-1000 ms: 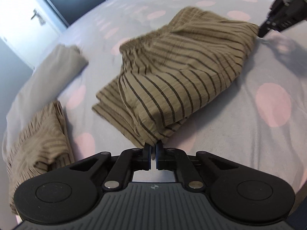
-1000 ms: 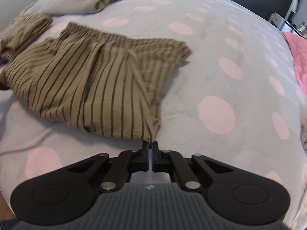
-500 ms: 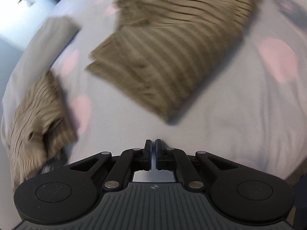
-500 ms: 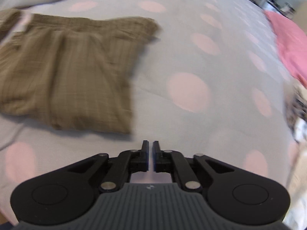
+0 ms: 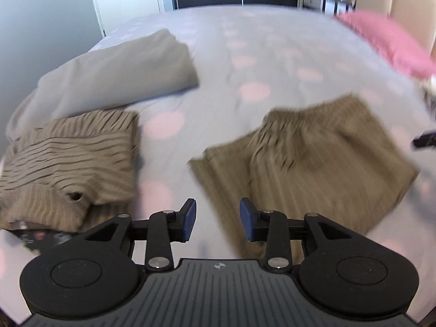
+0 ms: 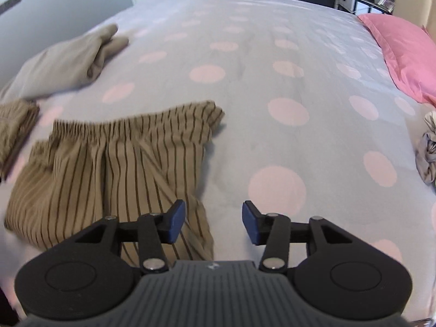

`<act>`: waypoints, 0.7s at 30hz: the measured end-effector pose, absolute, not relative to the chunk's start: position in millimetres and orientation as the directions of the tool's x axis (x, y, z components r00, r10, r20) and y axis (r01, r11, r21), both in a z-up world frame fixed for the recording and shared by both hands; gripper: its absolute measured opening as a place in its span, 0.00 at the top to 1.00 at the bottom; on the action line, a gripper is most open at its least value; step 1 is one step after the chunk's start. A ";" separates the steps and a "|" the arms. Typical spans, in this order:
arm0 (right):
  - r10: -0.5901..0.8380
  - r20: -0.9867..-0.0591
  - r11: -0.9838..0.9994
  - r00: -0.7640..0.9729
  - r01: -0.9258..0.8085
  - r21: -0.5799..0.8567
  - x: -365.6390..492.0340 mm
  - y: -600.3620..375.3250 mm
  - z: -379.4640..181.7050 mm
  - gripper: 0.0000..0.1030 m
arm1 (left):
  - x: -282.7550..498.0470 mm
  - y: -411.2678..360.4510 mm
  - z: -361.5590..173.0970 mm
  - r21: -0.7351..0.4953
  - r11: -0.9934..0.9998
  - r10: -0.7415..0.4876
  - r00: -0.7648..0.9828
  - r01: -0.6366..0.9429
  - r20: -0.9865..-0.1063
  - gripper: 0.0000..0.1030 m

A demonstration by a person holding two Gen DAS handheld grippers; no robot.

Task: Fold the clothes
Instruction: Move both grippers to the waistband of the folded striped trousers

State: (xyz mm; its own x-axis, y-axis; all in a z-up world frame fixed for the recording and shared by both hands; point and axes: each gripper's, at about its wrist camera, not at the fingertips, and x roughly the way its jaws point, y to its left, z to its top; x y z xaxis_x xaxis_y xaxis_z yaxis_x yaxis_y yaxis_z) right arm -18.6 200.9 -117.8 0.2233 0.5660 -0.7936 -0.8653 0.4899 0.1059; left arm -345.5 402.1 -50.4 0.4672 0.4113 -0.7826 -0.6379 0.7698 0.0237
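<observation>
A: Why are both jaws spread, holding nothing?
B: The left hand-held gripper (image 5: 217, 220) and right hand-held gripper (image 6: 213, 222) have just been opening; the striped shorts (image 6: 109, 174) lie folded, lower left, on the bed (image 6: 272, 62).

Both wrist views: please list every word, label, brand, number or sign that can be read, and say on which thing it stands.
No readable text in either view.
Small pale emblem on the ribbed grey body of the left gripper: a mark only, too small to read.
The same emblem on the right gripper: also unreadable.
Striped brown folded shorts, dotted grey bed cover, pink pillow: no label shows.
</observation>
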 end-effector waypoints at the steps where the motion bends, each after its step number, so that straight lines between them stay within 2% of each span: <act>1: 0.574 -0.789 0.506 0.218 -0.852 0.132 -15.4 204.5 -118.5 0.52 | -340.6 402.0 -47.4 0.007 0.765 0.411 0.479 -0.644 -0.776 0.68; 5: 0.610 -0.773 0.555 0.175 -0.791 0.259 1.8 216.9 -119.3 0.52 | -317.2 406.0 -38.0 -0.045 0.741 0.417 0.511 -0.670 -0.752 0.68; 11: 0.645 -0.755 0.589 0.118 -0.707 0.393 27.7 246.2 -124.5 0.53 | -265.8 414.3 -28.0 -0.218 0.753 0.299 0.618 -0.621 -0.727 0.69; 21: 0.625 -0.777 0.627 0.078 -0.642 0.441 66.2 286.5 -155.0 0.53 | -168.5 390.1 -64.1 -0.242 0.810 0.159 0.598 -0.534 -0.786 0.70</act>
